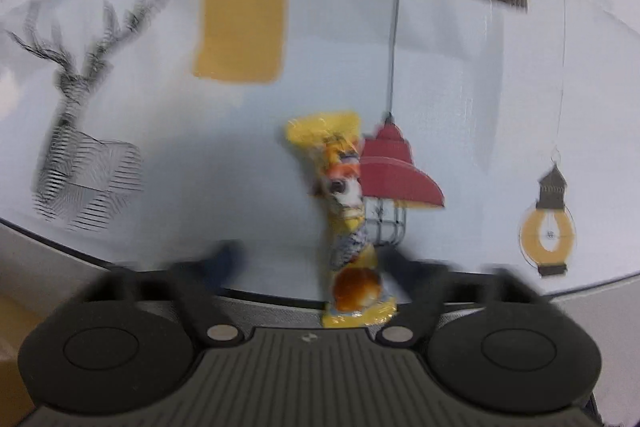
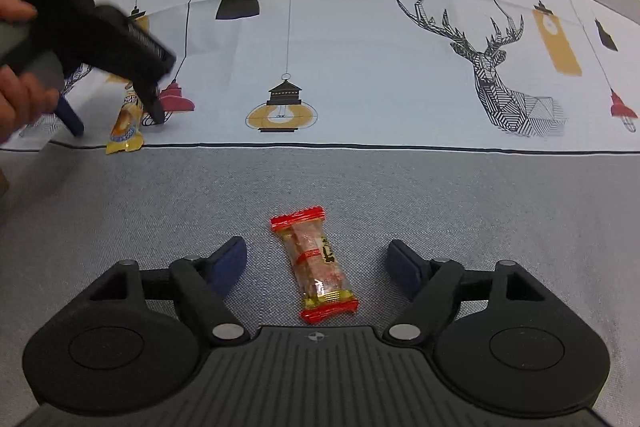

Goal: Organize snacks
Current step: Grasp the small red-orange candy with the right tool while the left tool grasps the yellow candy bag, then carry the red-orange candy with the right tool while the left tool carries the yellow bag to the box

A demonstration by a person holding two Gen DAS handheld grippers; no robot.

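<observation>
Through my left wrist camera everything is smeared with motion. My left gripper (image 1: 316, 259) points down at the yellow snack packet (image 1: 346, 223), which lies lengthwise on the pale printed cloth (image 1: 140, 99), its near end over the dark border line onto the grey band. The blurred fingers stand to either side of the packet, the right one close against it, the left one still apart from it, so the jaws look released; I cannot tell for sure through the blur. A red lamp print (image 1: 396, 171) sits just beside the packet, a deer print (image 1: 80, 115) to the left.

Through my right wrist camera, my right gripper (image 2: 318, 263) rests low over the grey tablecloth (image 2: 500, 195). Its jaws are spread, and the red-ended snack packet (image 2: 320, 267) lies between the blue fingertips (image 2: 232, 259), touching neither. Far left, my left hand (image 2: 16, 99) holds the other gripper (image 2: 116, 119) tilted down, its fingers straddling the yellow packet (image 2: 126, 125) at the edge of the printed cloth (image 2: 360, 67).
</observation>
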